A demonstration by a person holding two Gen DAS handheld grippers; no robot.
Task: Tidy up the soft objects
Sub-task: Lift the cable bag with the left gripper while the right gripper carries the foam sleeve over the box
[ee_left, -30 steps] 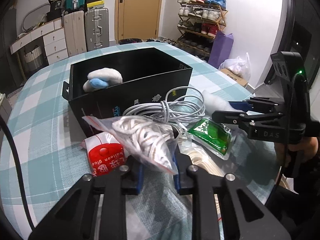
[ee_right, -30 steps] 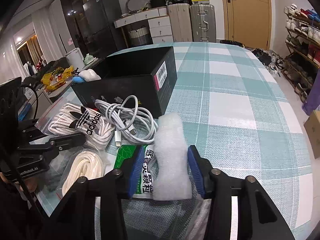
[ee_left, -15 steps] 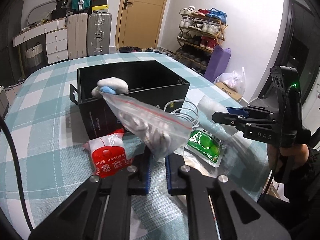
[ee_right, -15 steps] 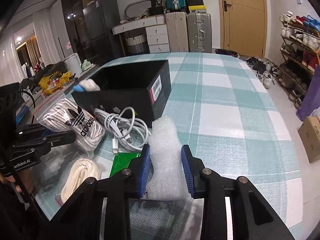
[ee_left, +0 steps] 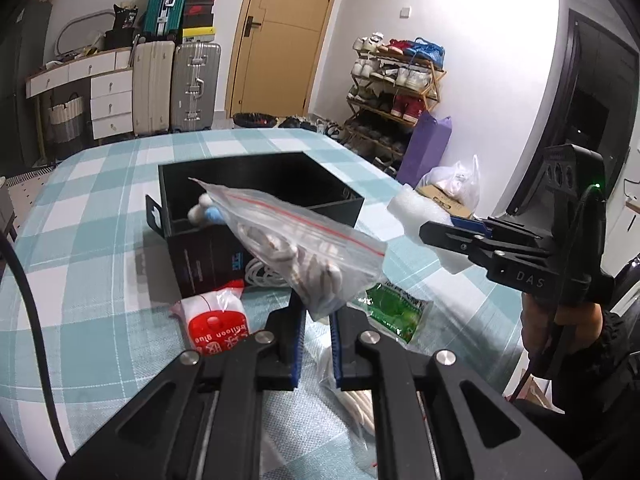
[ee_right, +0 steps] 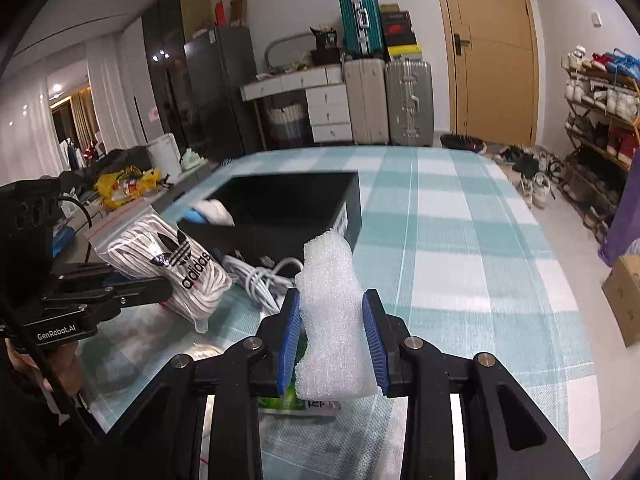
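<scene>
Behind the work surface stood one tan wooden door (ee_left: pixel 276 36), one wooden shoe rack (ee_left: pixel 394 80) stacked with shoes, one white chest of drawers (ee_left: pixel 110 98), and three hard suitcases: one beige (ee_left: pixel 153 86), one silver (ee_left: pixel 197 84) and one teal (ee_left: pixel 163 2) set on top. One table under a teal-and-white checked cloth (ee_right: pixel 460 248) carried the items.

One open black cardboard box (ee_left: pixel 256 196) sat on the cloth. Inside it, against one wall, lay one white and blue soft object (ee_left: pixel 206 212); its exact form could not be made out.

Two hand-held grippers were in use. The left gripper (ee_left: pixel 316 320) had its blue-padded jaws pressed together on the lower end of one clear zip-lock bag of white laces (ee_left: pixel 300 244) with a red seal line; the right wrist view showed black Adidas printing on it. The bag was clear of the table and hung in front of the box. The right gripper (ee_right: pixel 331 344) had its jaws clamped on one piece of white foam wrap (ee_right: pixel 328 304), which stood upright between the pads, clear of the table.

Lying on the cloth near the box were one coil of white cable (ee_right: pixel 260 280), touching the box's near wall, one red and white packet marked "balloon glue" (ee_left: pixel 214 320), one green printed packet (ee_left: pixel 394 308), and one further bundle of cream cord (ee_left: pixel 360 404), largely hidden beneath the left gripper. One hand (ee_left: pixel 556 320) with a dark sleeve held the right gripper's handle.
</scene>
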